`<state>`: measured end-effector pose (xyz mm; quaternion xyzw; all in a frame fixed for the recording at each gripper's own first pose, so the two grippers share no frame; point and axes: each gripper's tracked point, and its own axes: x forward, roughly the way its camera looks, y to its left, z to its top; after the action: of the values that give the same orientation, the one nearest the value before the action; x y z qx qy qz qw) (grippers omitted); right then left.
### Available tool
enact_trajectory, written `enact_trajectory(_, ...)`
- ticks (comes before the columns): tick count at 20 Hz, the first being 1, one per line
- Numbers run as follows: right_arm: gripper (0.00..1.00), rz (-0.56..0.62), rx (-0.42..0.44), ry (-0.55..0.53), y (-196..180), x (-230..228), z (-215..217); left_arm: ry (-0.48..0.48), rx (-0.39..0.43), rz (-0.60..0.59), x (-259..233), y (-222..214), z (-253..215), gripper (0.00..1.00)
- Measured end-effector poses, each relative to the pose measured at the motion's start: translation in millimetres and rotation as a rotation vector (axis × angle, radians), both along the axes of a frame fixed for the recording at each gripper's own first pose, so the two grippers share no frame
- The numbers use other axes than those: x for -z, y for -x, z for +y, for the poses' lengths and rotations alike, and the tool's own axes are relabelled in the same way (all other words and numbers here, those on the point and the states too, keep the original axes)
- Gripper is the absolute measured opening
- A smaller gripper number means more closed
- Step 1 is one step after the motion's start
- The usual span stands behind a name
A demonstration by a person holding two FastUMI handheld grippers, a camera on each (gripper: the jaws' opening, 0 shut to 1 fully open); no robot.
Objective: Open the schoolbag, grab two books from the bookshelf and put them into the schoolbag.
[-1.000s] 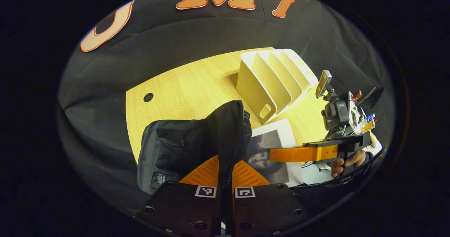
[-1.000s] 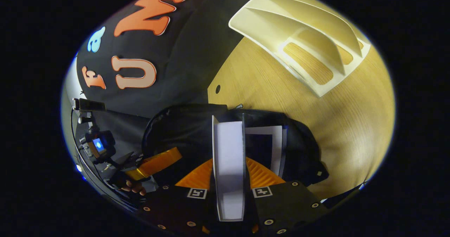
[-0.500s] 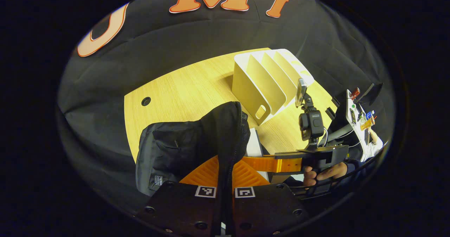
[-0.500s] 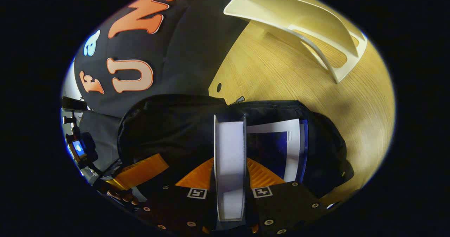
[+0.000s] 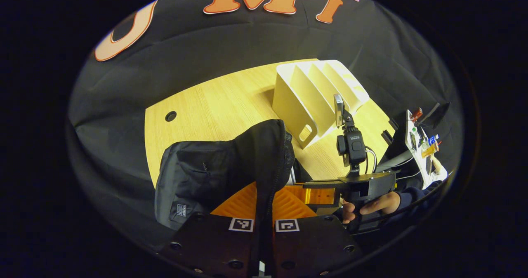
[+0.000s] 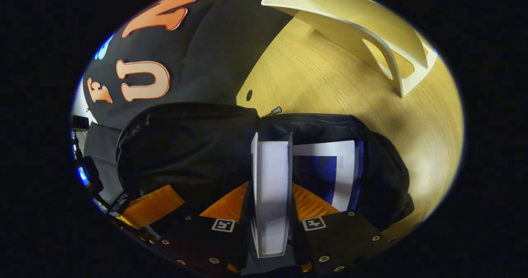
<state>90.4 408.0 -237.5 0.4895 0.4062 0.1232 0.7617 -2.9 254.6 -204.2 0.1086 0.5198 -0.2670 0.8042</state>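
Left gripper view looks down at the left tool [image 5: 264, 203], whose fingers are pinched together on a raised fold of the black schoolbag [image 5: 206, 175], lifting the edge of its zippered opening. The schoolbag sits on the near part of the wooden table [image 5: 214, 104], and the cream bookshelf [image 5: 313, 94] stands upright behind it, apart from the bag, its slots bare. To the right, a hand [image 5: 371, 206] holds the right tool [image 5: 317, 195], which reaches toward the bag's opening from that side. Right gripper view looks along the right tool [image 6: 270, 203], clamped on a white-edged book [image 6: 270, 187] that stands on edge between its fingers, with the far end of the book inside the open mouth of the schoolbag [image 6: 185, 146]. A second book [image 6: 330, 173], with a blue and white cover, lies in the bag just beside the held one. A zipper pull [image 6: 274, 111] sticks up at the far rim of the opening. The bookshelf [image 6: 363, 30] lies beyond the bag on the table [image 6: 330, 92]. The left tool [image 6: 150, 201] shows at the lower left, against the bag's side.
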Motion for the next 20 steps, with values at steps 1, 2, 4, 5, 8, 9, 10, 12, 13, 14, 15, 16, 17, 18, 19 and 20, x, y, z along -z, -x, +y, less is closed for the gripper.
enact_trajectory(1,0.48,0.014,-0.019,0.034,1,5,0,0.002,-0.012,-0.004,0,-1,1,0.05)
enact_trajectory(2,0.54,0.018,-0.035,0.054,4,7,-3,0.002,-0.023,-0.001,2,1,0,0.05)
enact_trajectory(4,0.58,0.033,-0.066,0.095,11,13,-7,-0.001,-0.042,-0.005,4,4,1,0.05)
enact_trajectory(5,0.60,0.041,-0.079,0.110,15,14,-11,-0.003,-0.054,-0.009,5,2,1,0.05)
enact_trajectory(8,0.67,0.050,-0.092,0.140,19,14,-24,-0.004,-0.086,-0.005,8,3,1,0.05)
enact_trajectory(9,0.71,0.044,-0.093,0.139,19,13,-26,-0.007,-0.091,-0.007,9,4,1,0.05)
enact_trajectory(10,0.73,0.036,-0.093,0.137,18,9,-29,-0.012,-0.094,-0.005,9,5,1,0.05)
enact_trajectory(12,0.78,0.025,-0.099,0.158,17,8,-37,-0.017,-0.102,-0.003,13,6,-1,0.05)
enact_trajectory(13,0.79,0.022,-0.103,0.175,18,7,-40,-0.020,-0.104,-0.003,14,7,-1,0.05)
enact_trajectory(14,0.79,0.015,-0.104,0.185,18,5,-44,-0.025,-0.106,-0.003,15,7,-3,0.05)
enact_trajectory(15,0.94,0.014,-0.104,0.198,19,3,-48,-0.030,-0.106,-0.005,16,8,-3,0.05)
enact_trajectory(16,0.94,0.010,-0.105,0.210,20,3,-53,-0.035,-0.110,-0.005,16,7,-4,0.05)
enact_trajectory(17,0.80,0.011,-0.102,0.225,21,3,-58,-0.039,-0.112,-0.005,18,8,-5,0.05)
enact_trajectory(18,0.80,0.004,-0.099,0.232,21,1,-64,-0.044,-0.114,-0.005,19,8,-7,0.05)
enact_trajectory(19,0.81,0.004,-0.097,0.242,23,-1,-70,-0.048,-0.117,-0.004,20,10,-7,0.06)
enact_trajectory(20,0.81,0.001,-0.093,0.249,25,-2,-77,-0.054,-0.117,-0.004,22,12,-9,0.06)
